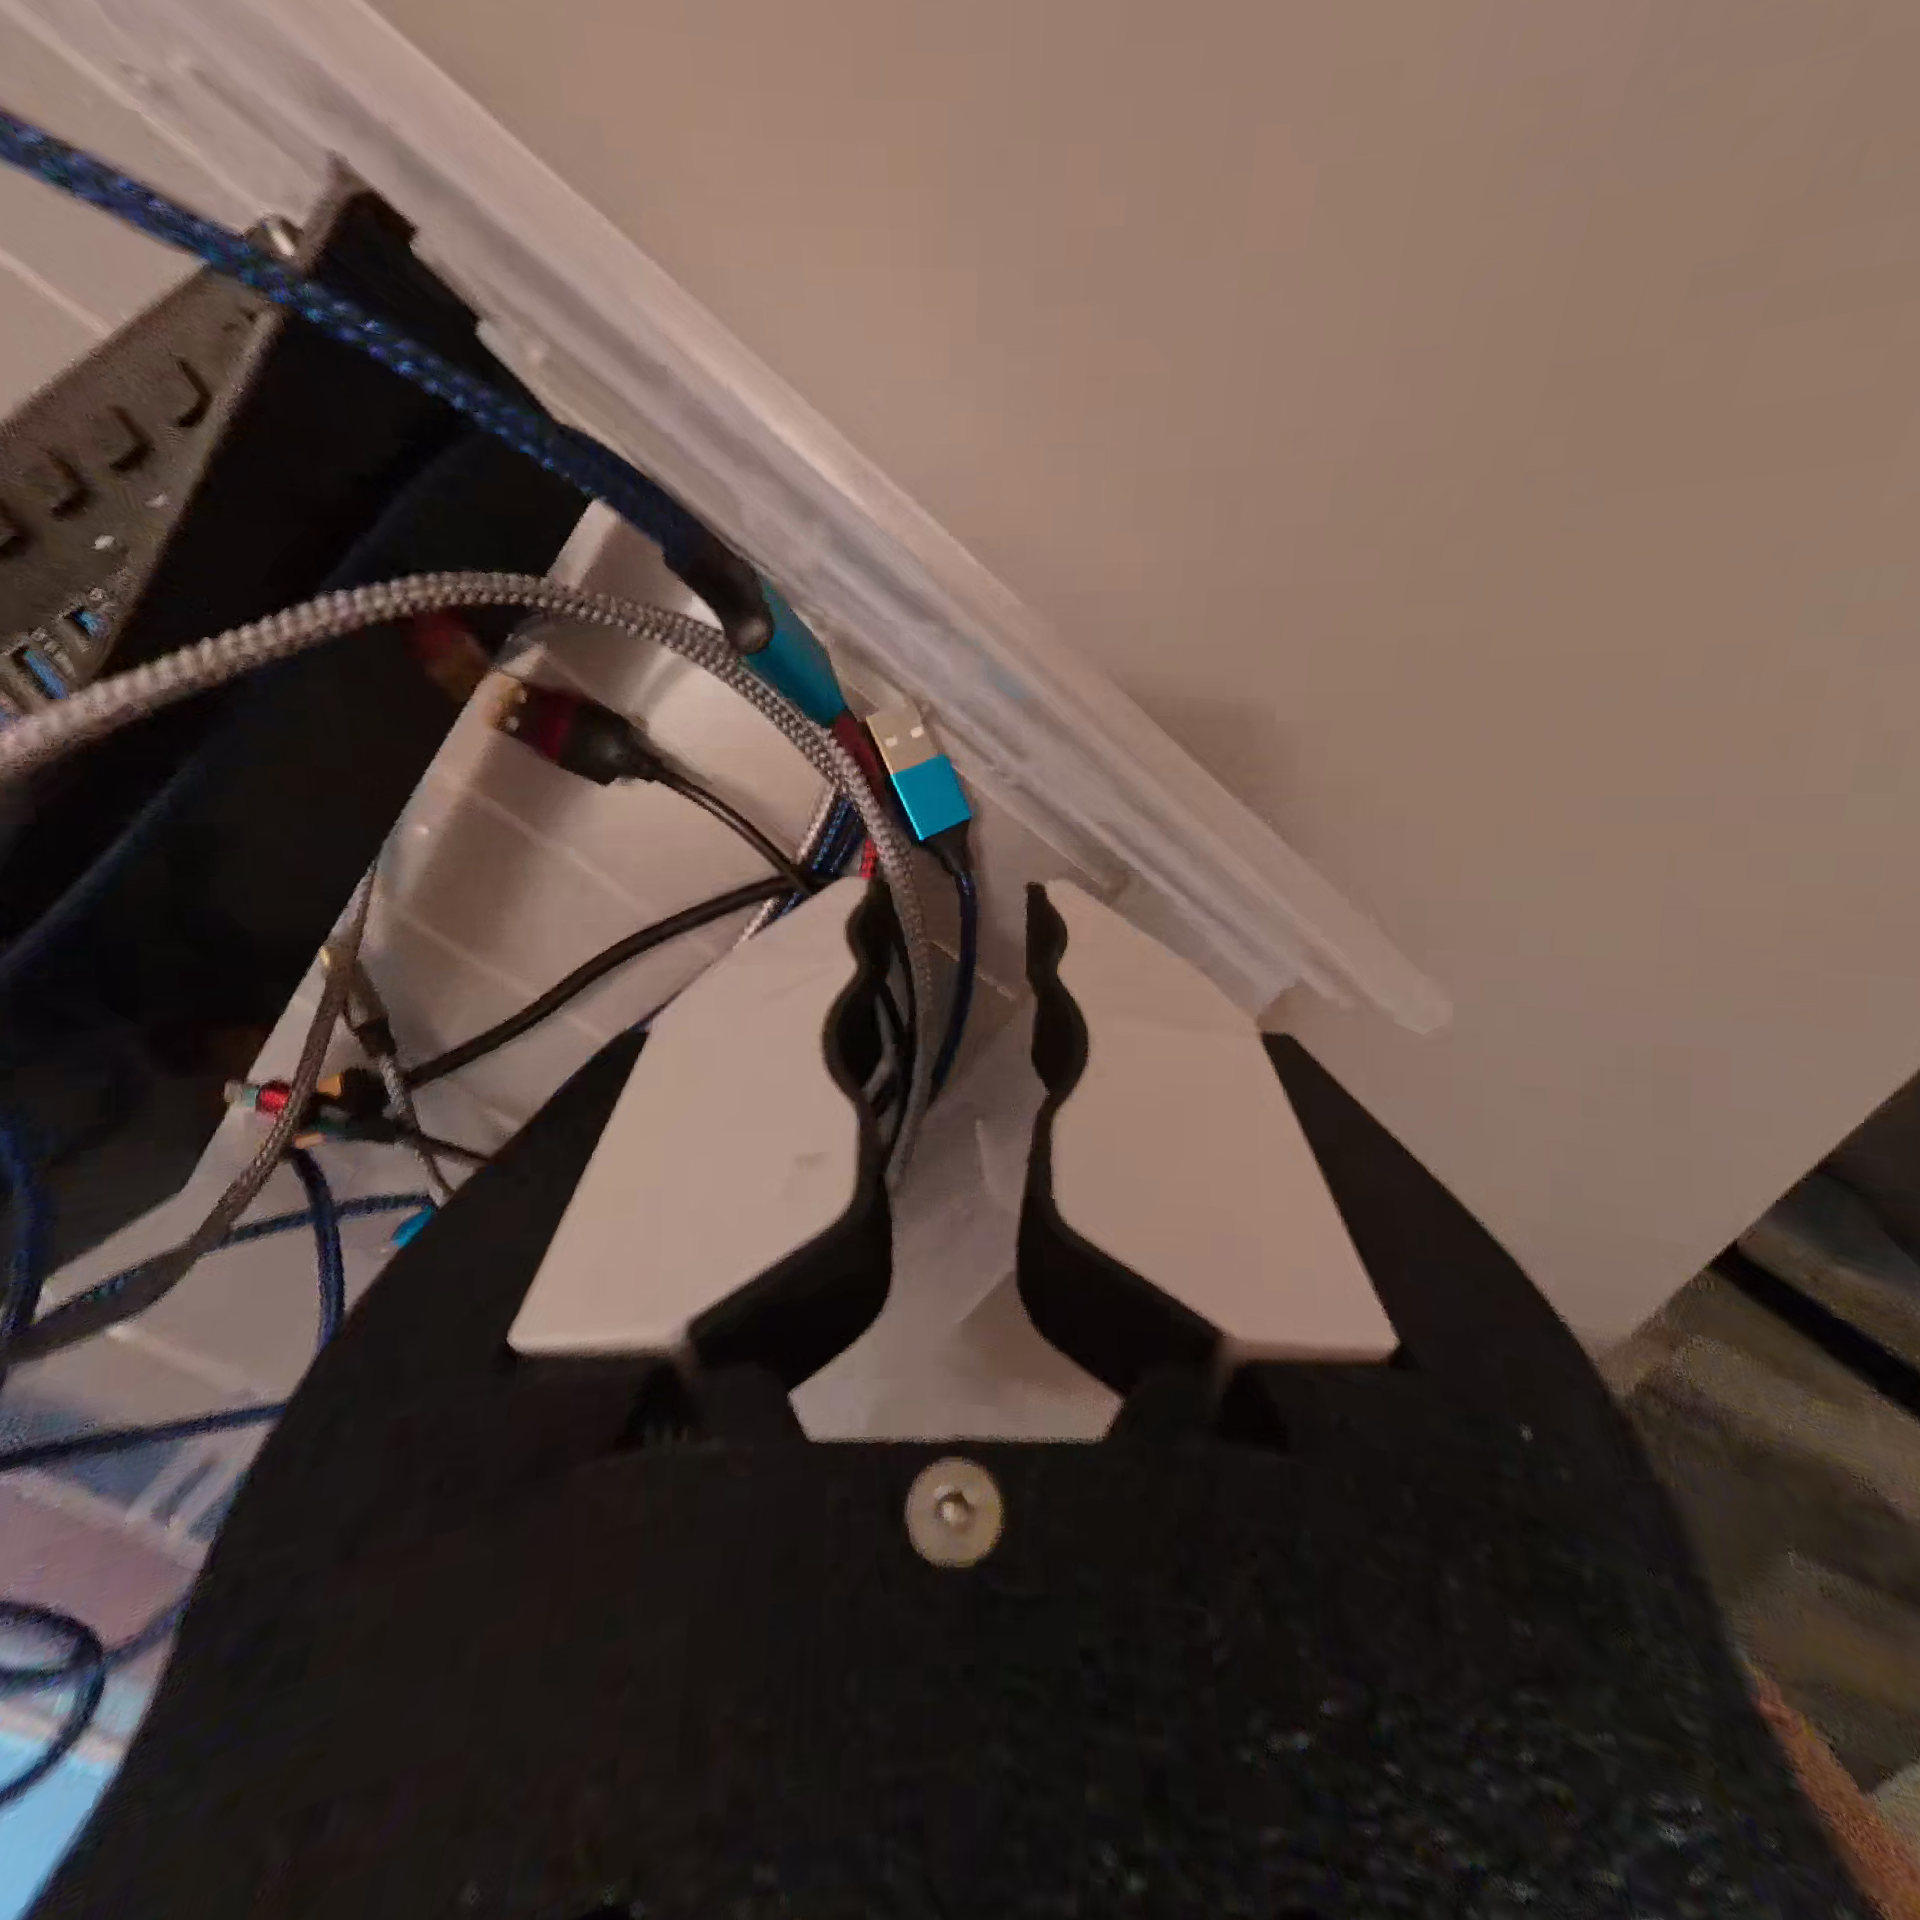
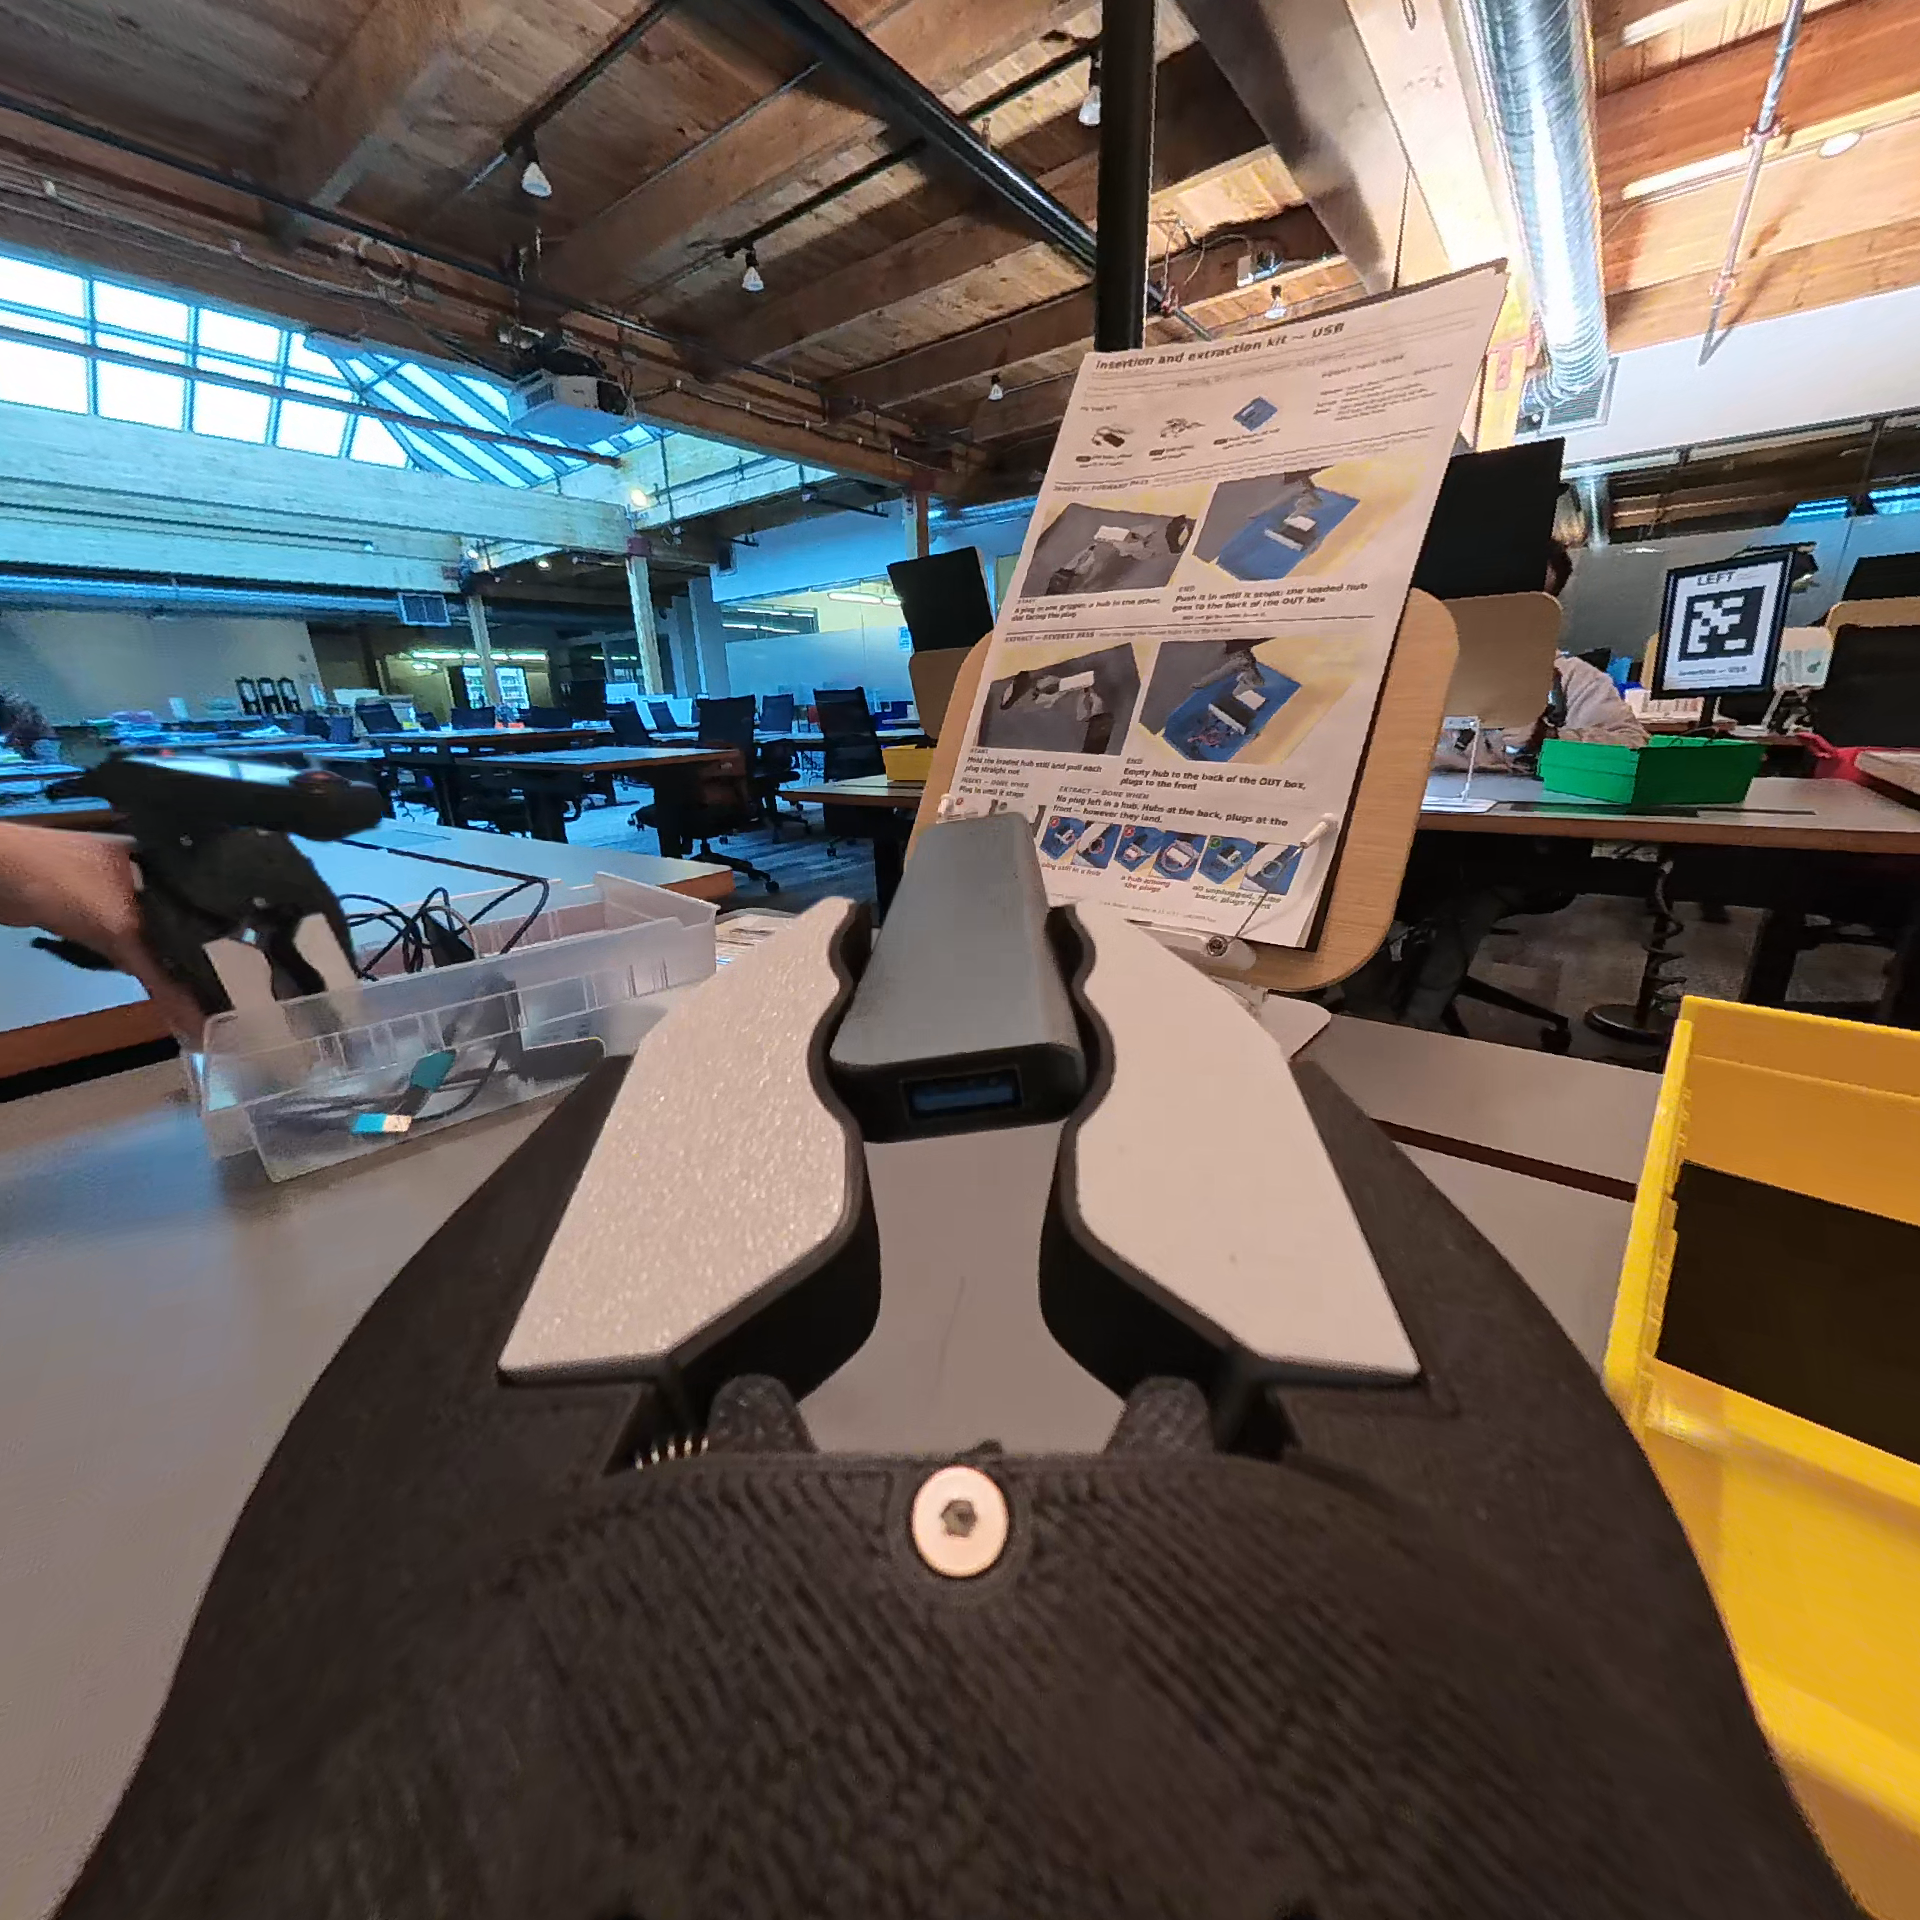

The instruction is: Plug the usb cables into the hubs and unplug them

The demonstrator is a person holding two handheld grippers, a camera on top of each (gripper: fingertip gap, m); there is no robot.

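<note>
My right gripper (image 2: pixel 961 1023) is clamped on a dark grey hub (image 2: pixel 961 971), which stands up between my fingers, its blue port facing back at me. Left of the hub, farther off, lies a clear plastic bin (image 1: pixel 935 665) of cables. My left gripper (image 1: pixel 951 925) reaches into that bin, jaws parted with nothing pinched; a grey braided cable (image 1: pixel 902 883) runs through the gap. Just beyond its tips lies a teal USB plug (image 1: pixel 925 784).

Left claw (image 1: pixel 951 904), right claw (image 2: pixel 961 925): black textured bodies, grey finger plates, silver screws.
</note>
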